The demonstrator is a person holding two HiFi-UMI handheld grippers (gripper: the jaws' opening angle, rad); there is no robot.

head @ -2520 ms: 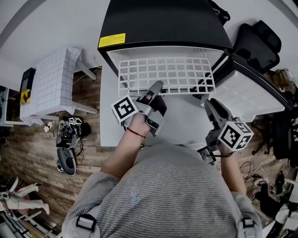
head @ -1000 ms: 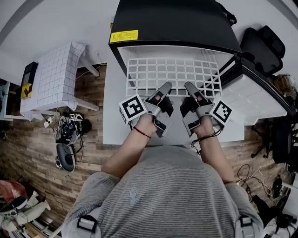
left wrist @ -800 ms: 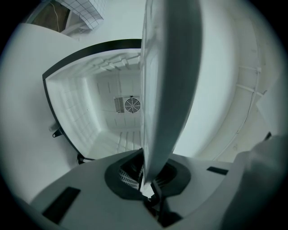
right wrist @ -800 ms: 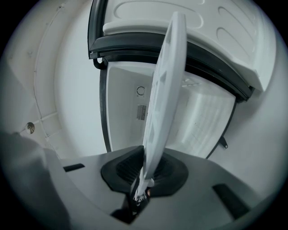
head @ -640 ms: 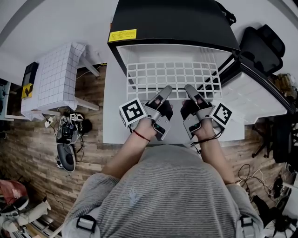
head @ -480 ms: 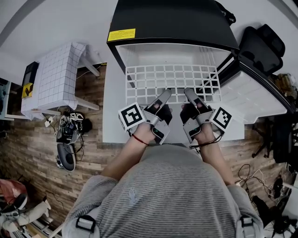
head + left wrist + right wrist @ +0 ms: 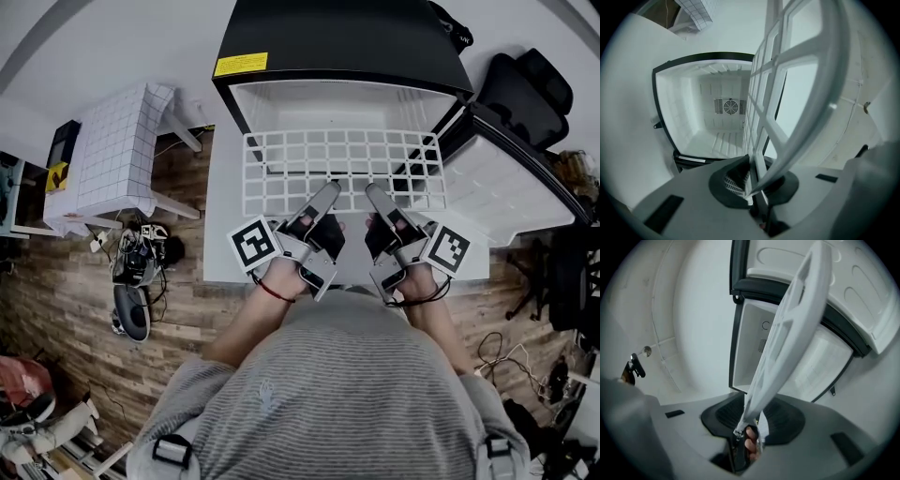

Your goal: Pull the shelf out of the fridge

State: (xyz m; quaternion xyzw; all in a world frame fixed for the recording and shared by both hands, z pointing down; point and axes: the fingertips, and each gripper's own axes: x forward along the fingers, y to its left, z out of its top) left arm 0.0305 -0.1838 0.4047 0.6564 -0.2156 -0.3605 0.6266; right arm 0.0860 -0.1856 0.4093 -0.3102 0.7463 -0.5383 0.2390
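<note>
The white grid shelf (image 7: 342, 159) sticks far out of the open black fridge (image 7: 337, 37), its front edge toward me. My left gripper (image 7: 328, 192) is shut on that front edge left of the middle; in the left gripper view the shelf (image 7: 797, 84) runs up from the clamped jaws (image 7: 752, 187). My right gripper (image 7: 372, 194) sits on the front edge right of the middle. Its jaws are opening, with the shelf edge (image 7: 792, 333) still between them (image 7: 747, 434) and a dark gap beside it.
The fridge door (image 7: 506, 178) stands open at the right. The empty white fridge interior (image 7: 717, 117) lies behind the shelf. A white grid-topped table (image 7: 108, 150) stands at the left, a black chair (image 7: 525, 89) at the right, and cables and gear (image 7: 136, 272) lie on the wooden floor.
The right gripper came in from the right to the shelf's front edge. Both grippers then drew back toward me and the shelf slid further out of the fridge.
</note>
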